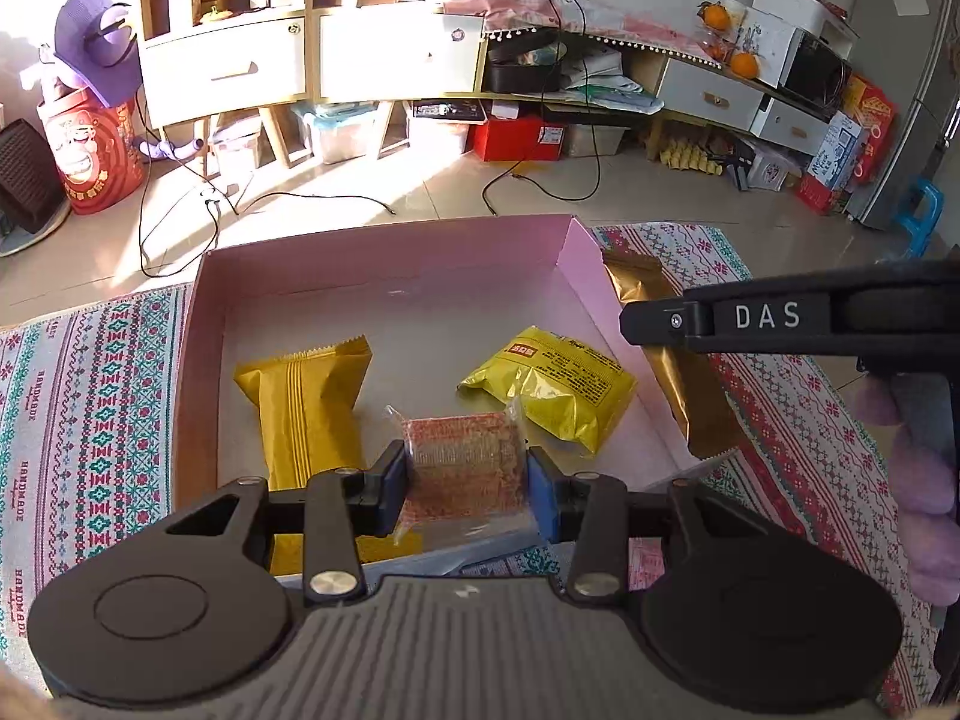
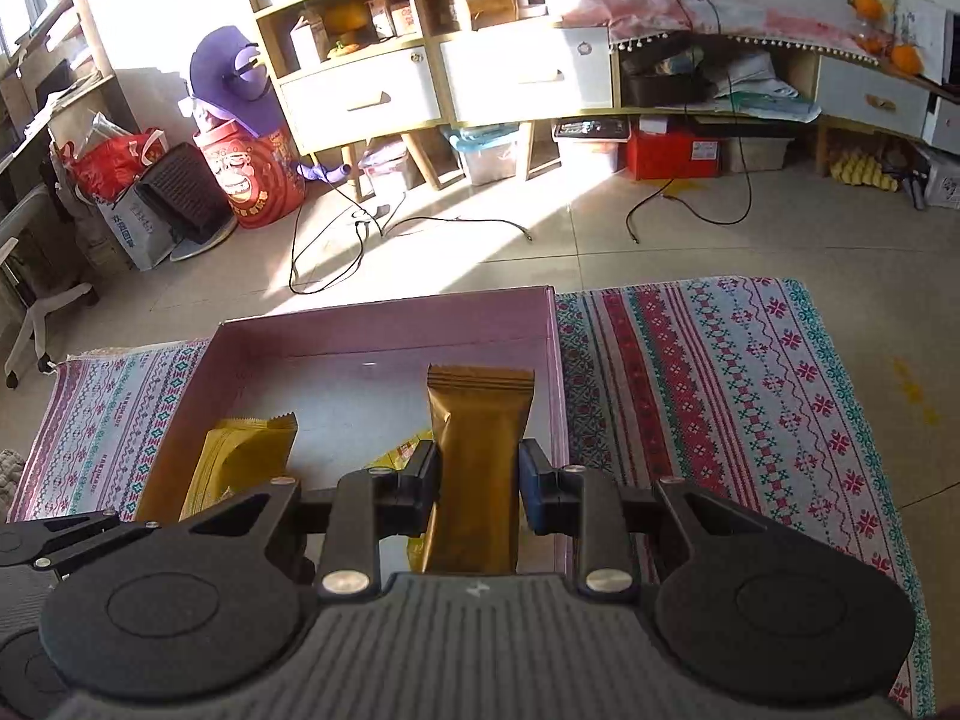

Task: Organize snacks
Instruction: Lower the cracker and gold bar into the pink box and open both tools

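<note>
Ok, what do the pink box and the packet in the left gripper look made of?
Pink box: likely cardboard, matte; thin flat walls with folded corners. Packet in the left gripper: clear glossy plastic film, probably; the reddish contents show through and the crimped edge shines.

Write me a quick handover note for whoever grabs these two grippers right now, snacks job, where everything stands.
Left gripper: shut on the clear-wrapped red snack, held over the pink box.
Right gripper: shut on the brown-gold packet, at the box's right wall.
In the box: yellow packet on the left, crinkled yellow bag toward the right.
Done: two snacks boxed.
Left: set down both held snacks inside the box and release. No other loose snacks show on the patterned cloth.
</note>
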